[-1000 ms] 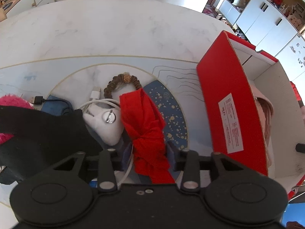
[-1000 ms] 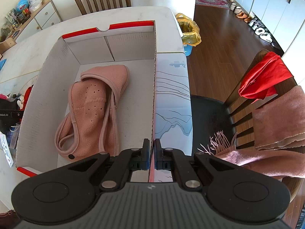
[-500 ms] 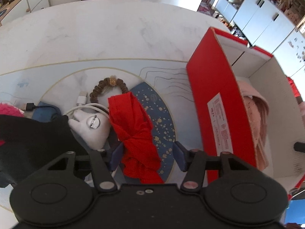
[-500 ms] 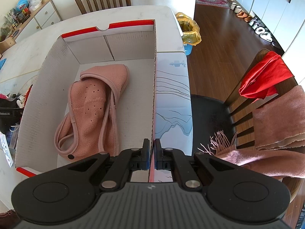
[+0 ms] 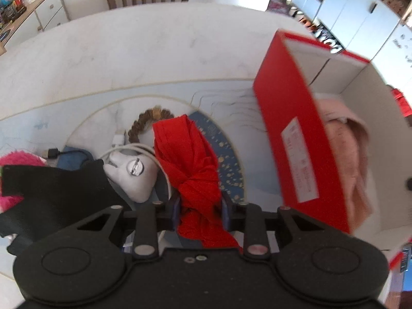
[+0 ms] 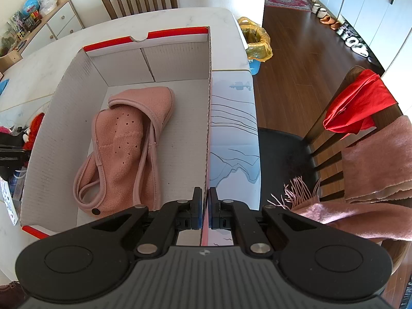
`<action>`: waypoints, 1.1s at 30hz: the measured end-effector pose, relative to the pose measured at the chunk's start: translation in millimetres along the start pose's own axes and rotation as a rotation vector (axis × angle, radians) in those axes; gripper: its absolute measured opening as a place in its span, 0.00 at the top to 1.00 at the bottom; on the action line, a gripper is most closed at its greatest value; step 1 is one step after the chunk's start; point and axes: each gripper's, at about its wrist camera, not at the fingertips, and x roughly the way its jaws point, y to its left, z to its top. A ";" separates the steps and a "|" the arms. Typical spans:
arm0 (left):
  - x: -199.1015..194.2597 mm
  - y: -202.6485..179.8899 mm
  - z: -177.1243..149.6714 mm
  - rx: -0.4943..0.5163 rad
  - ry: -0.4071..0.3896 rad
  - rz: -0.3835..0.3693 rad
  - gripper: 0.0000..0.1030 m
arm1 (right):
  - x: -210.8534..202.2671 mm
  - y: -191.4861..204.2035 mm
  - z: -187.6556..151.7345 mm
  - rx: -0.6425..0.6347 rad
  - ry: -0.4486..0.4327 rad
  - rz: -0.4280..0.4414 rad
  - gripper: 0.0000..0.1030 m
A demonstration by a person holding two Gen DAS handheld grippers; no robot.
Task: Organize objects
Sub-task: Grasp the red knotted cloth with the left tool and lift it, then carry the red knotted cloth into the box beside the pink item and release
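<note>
Left gripper jaws are closing on the knotted red cloth; the white cable just left may snag. Right gripper pinches the shoebox wall.

Far half of the table is wide open. The box has floor space free beside the pink cloth, but its red wall blocks the straight way in.

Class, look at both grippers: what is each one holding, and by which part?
The left gripper is closing on the red cloth just below its knot. The right gripper pinches the box by its right side wall.
</note>
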 end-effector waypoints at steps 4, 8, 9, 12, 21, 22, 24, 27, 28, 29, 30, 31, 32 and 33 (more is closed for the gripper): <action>-30.7 -0.3 4.9 0.001 -0.039 -0.044 0.72 | 0.2 0.1 0.0 0.000 0.000 0.002 0.97; -63.9 -9.2 12.3 0.031 -0.091 -0.095 0.72 | 0.2 0.5 0.2 -0.005 -0.001 -0.001 0.97; -72.8 -13.1 14.2 0.041 -0.111 -0.105 0.72 | 0.3 0.5 0.1 -0.005 -0.001 -0.002 0.97; -92.7 -28.2 21.0 0.077 -0.152 -0.142 0.72 | -0.4 0.5 -1.1 -0.003 -0.004 -0.004 0.97; -102.7 -94.0 43.4 0.225 -0.158 -0.234 0.72 | -0.8 0.3 -1.6 -0.007 -0.008 0.000 0.97; -100.4 -101.9 47.5 0.239 -0.153 -0.245 0.72 | -0.9 -0.3 -1.7 -0.007 -0.009 0.001 0.97; -95.0 -117.5 51.0 0.268 -0.149 -0.250 0.72 | -0.9 -0.1 -1.6 -0.006 -0.008 0.002 0.97; -80.0 -143.5 58.5 0.305 -0.120 -0.266 0.72 | -1.0 0.0 -1.6 -0.006 -0.007 0.004 0.97; -75.1 -149.9 58.7 0.313 -0.109 -0.267 0.72 | -1.0 0.0 -1.5 -0.006 -0.007 0.004 0.97; -70.3 -156.7 58.4 0.324 -0.098 -0.269 0.72 | -1.1 -0.1 -1.5 -0.006 -0.008 0.004 0.97; -63.7 -164.7 59.8 0.330 -0.084 -0.272 0.72 | -1.0 -0.1 -1.5 -0.005 -0.007 0.004 0.97; -59.7 -170.4 58.2 0.337 -0.075 -0.275 0.72 | -1.0 -0.1 -1.5 -0.004 -0.007 0.004 0.97; -55.5 -176.0 57.2 0.350 -0.072 -0.274 0.72 | -0.9 0.0 -1.3 -0.003 -0.006 0.005 0.97; -49.9 -182.4 57.0 0.361 -0.069 -0.269 0.72 | -0.8 0.2 -1.2 -0.003 -0.006 0.005 0.97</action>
